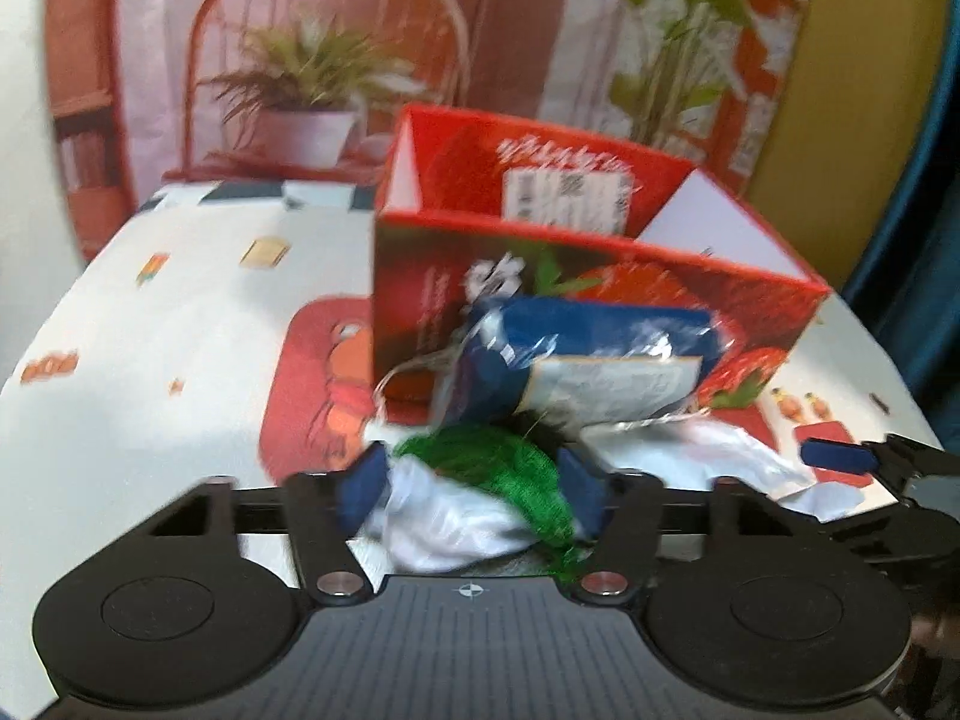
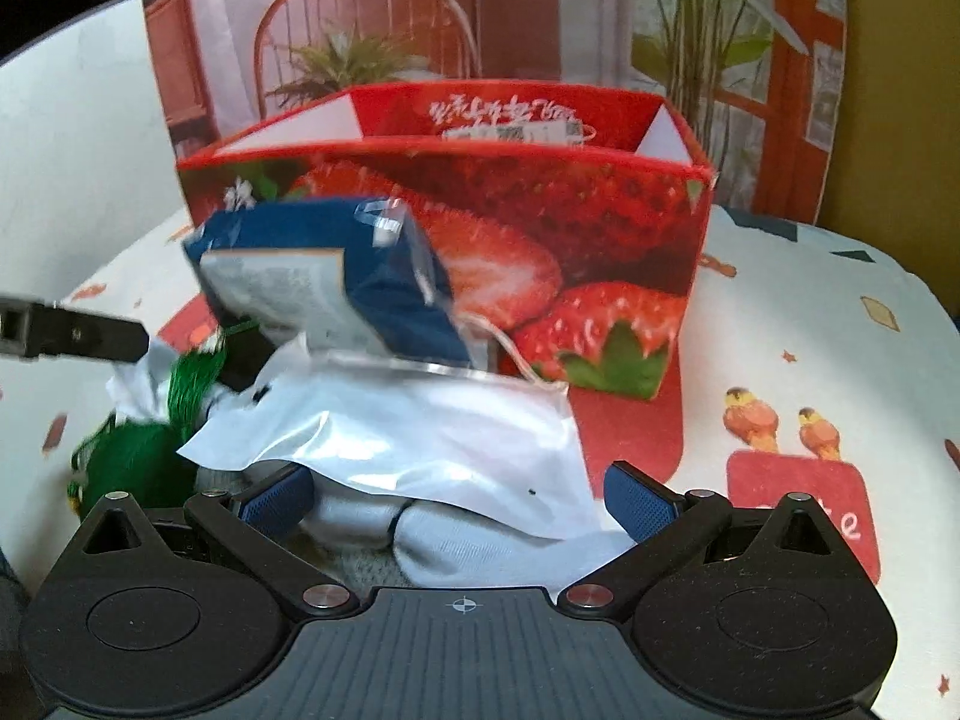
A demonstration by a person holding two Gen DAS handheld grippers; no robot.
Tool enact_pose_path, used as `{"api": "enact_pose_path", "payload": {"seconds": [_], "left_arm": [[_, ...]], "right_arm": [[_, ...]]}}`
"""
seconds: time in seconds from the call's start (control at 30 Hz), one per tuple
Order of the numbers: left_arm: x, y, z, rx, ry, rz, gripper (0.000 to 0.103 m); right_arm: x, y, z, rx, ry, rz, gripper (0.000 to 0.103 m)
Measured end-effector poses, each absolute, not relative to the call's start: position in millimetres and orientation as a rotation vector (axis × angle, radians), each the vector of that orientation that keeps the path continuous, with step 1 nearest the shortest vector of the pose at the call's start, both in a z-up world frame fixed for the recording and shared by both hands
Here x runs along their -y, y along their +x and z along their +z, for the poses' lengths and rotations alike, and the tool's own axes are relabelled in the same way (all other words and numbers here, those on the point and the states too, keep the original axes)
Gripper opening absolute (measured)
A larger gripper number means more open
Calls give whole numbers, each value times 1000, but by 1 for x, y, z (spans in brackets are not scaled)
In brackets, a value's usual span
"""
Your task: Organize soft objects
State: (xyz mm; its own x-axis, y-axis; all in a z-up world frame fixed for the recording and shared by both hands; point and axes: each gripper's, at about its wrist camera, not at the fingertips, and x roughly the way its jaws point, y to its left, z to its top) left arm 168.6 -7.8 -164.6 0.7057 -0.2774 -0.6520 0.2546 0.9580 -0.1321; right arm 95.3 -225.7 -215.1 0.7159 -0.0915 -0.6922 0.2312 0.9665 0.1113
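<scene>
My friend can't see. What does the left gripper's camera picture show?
The left gripper closes on a green tassel and white plastic bag on a patterned tablecloth. Behind them a blue packet leans against an open red strawberry box.

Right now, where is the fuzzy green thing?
The fuzzy green thing lies on white cloth between the left gripper's blue pads, just below the blue packet and before the strawberry box.

Box label (image 1: 564, 195) unreadable (blurred); white garment (image 2: 456, 534) half-hidden under bag (image 2: 420, 438).
</scene>
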Motion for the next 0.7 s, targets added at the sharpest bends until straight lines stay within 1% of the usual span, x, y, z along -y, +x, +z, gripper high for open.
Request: {"api": "enact_pose_path", "payload": {"seconds": [0.03,0.07,0.23,0.3,0.33,0.37,0.47,0.6,0.67,0.7], "left_arm": [[9,169,-161,-710,-26,-317,47],[12,170,-158,-695,-18,-338,42],[37,174,-151,-657,61,-480,42],[47,176,-154,-662,97,-505,42],[49,177,-156,-671,96,-515,42],[50,179,-159,-685,84,-533,42],[51,183,-165,-711,75,-564,42],[44,185,-167,-708,60,-588,46],[42,185,-166,-708,44,-597,57],[41,184,-165,-700,39,-600,59]], "right_arm": [[228,95,-213,-740,199,-174,98],[230,96,-211,-731,201,-174,95],[240,94,-210,-713,240,-178,91],[246,93,-212,-711,267,-194,86],[250,93,-212,-706,285,-200,80],[254,94,-212,-699,298,-203,77],[263,96,-212,-681,305,-214,75],[268,103,-214,-679,275,-204,73],[268,107,-214,-676,258,-194,72],[268,109,-214,-677,249,-191,72]]}}
